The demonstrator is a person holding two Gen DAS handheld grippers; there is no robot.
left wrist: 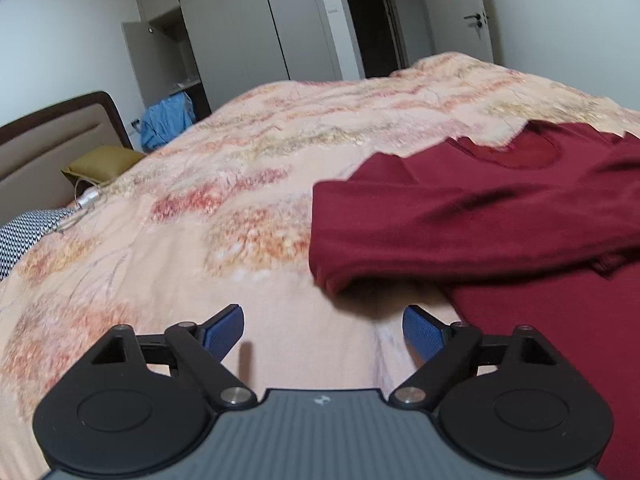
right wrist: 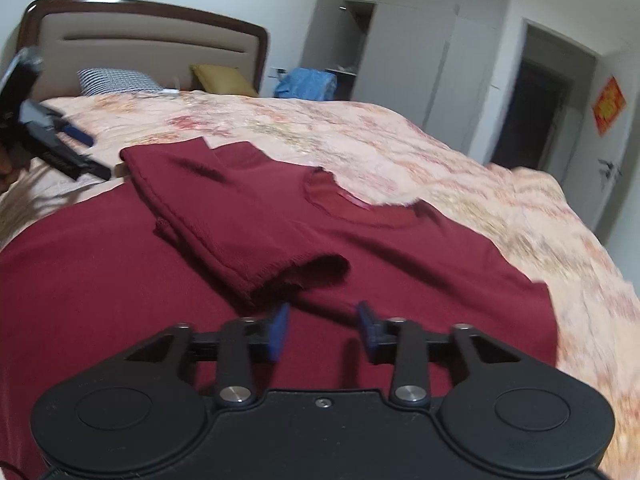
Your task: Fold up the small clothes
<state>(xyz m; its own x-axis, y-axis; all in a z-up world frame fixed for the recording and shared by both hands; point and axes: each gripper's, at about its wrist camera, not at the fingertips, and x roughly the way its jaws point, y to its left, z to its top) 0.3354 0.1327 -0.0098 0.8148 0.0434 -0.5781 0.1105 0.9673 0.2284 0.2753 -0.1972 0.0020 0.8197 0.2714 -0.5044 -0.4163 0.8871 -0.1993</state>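
Note:
A dark red long-sleeved top (right wrist: 120, 280) lies spread on the bed, neck opening (right wrist: 360, 208) away from me. One sleeve (right wrist: 224, 216) is folded across the body, its cuff near the middle. In the left wrist view the same top (left wrist: 520, 220) lies to the right, the folded sleeve forming its left edge. My left gripper (left wrist: 323, 330) is open and empty, over the quilt just left of the top. My right gripper (right wrist: 323, 330) is open and empty, above the top just short of the cuff. The left gripper also shows in the right wrist view (right wrist: 76, 148), at the far left.
The bed has a peach floral quilt (left wrist: 200, 200). At its head stand a brown headboard (right wrist: 140, 40), a checked pillow (right wrist: 116, 80) and a mustard pillow (right wrist: 224, 80). A blue garment (right wrist: 308, 84), grey wardrobes (left wrist: 260, 20) and a dark doorway (left wrist: 372, 20) lie beyond the bed.

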